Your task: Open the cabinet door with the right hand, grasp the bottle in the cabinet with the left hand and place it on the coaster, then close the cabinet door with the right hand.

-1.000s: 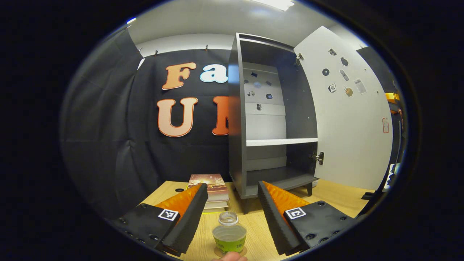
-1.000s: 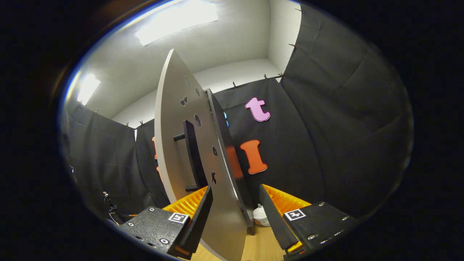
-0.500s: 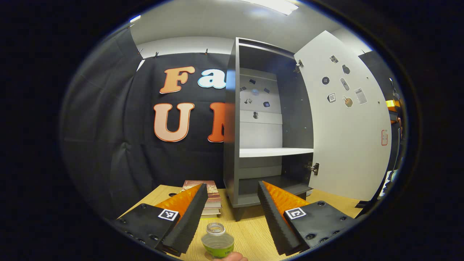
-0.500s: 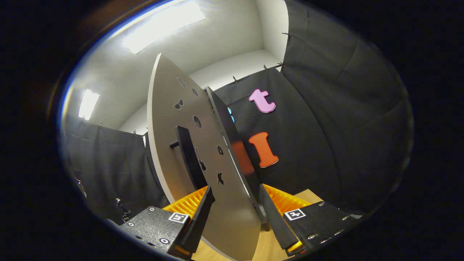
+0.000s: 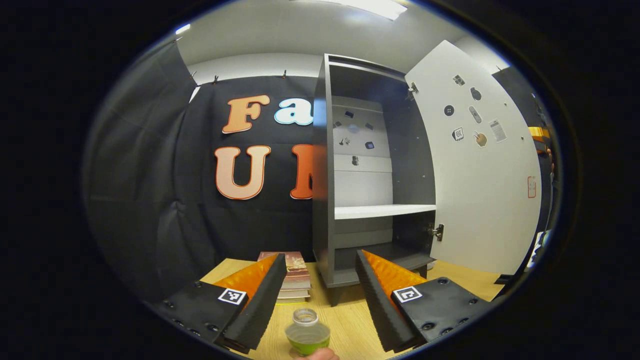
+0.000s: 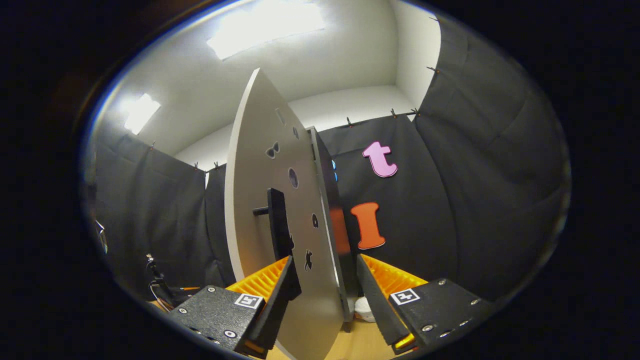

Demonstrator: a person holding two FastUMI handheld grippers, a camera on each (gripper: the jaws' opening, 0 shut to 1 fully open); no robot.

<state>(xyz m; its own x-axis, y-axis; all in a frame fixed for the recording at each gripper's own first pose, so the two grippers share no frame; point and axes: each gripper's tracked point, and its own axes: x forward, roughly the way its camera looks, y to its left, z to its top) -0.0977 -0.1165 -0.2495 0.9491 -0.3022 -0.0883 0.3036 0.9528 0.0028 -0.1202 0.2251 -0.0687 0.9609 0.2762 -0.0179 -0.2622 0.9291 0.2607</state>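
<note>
**Operator:** Two grippers, status? Reference everything to the cabinet (image 5: 370,165).

**Technician:** Left gripper (image 5: 320,295): jaws wide apart, holding nothing. The bottle (image 5: 307,336) stands on the table (image 5: 350,320) in front of the cabinet, below and between the left fingers, touching neither. Whether a coaster lies under it cannot be told. Right gripper (image 6: 322,295): jaws spread, straddling the free edge of the cabinet door (image 6: 260,200), which stands swung out from the cabinet. Contact with the door cannot be confirmed.

**Operator:** Failure risks?

**Technician:** Judged: closing remains. An unclamped grip may slip off the edge. A fast swing could shake the cabinet. The handle (image 6: 277,225) may snag a finger.
</note>
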